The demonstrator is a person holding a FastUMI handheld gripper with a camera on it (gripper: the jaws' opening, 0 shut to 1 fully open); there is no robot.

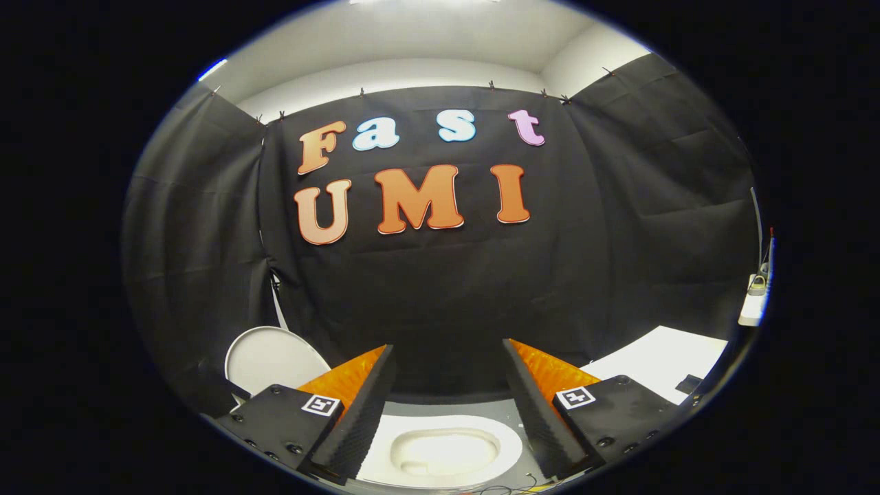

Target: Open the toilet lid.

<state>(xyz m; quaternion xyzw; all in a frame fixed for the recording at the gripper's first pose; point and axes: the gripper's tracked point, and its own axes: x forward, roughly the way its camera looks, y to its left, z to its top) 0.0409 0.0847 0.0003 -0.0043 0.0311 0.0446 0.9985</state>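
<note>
The tool [448,375] is held about level, facing the black cloth wall [447,289], its fingers [361,405] spread wide with nothing between them. Below and between the fingers lies a white toilet seat [505,443], its bowl opening [443,450] showing. Left of the left finger, the round white lid [268,357] stands upright near the wall. Beyond the right finger is a white table [663,361].
</note>
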